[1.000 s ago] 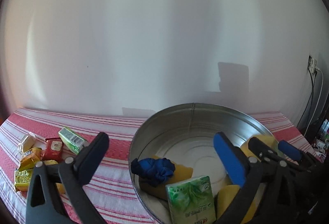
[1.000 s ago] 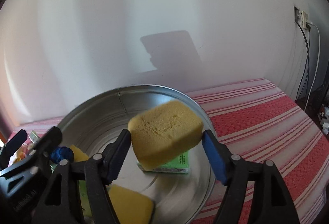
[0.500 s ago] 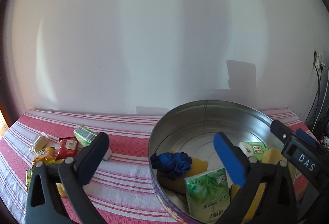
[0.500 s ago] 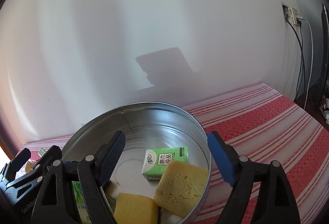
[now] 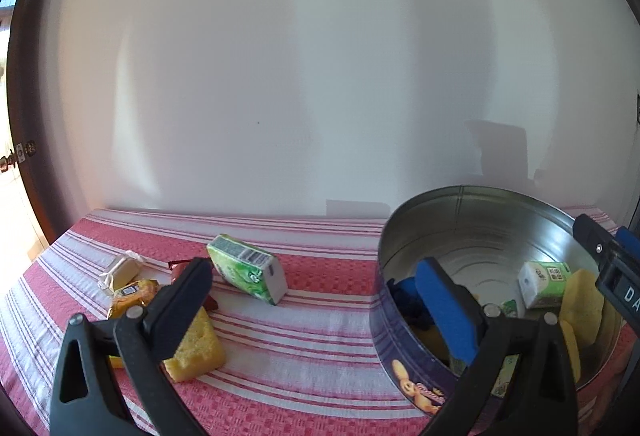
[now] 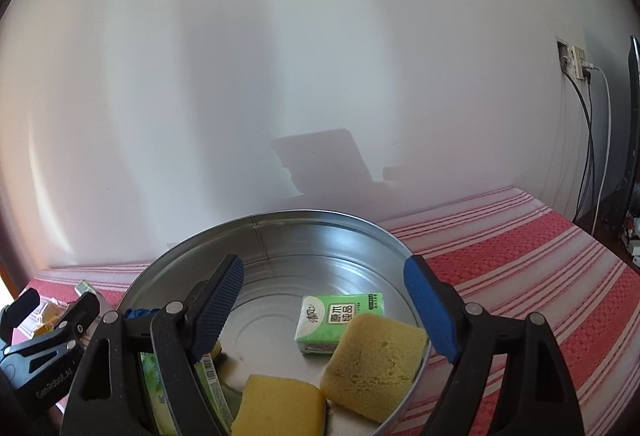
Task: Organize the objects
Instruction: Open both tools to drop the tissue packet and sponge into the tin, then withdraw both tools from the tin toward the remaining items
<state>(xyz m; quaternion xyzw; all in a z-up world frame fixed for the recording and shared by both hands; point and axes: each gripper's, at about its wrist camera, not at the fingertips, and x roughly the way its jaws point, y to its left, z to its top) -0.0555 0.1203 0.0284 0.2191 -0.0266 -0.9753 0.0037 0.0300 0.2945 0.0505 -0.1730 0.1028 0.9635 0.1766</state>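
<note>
The right gripper (image 6: 324, 306) hung with its jaws released and empty above the tin (image 6: 256, 224), a porous yellow sponge (image 6: 374, 368) lying just below and between them against the tin's near wall, beside a green tissue pack (image 6: 340, 320) and a second sponge (image 6: 280, 406). The left gripper (image 5: 316, 296), jaws likewise spread and empty, straddled the tin's left rim, a green carton (image 5: 248, 272) lying tilted on the striped cloth (image 5: 320, 352) of the desk between them. A sponge wedge (image 5: 196, 348) sat under its left finger, with small wrapped snacks (image 5: 128, 280) beyond. Open cloth stretched right of the tin.
</note>
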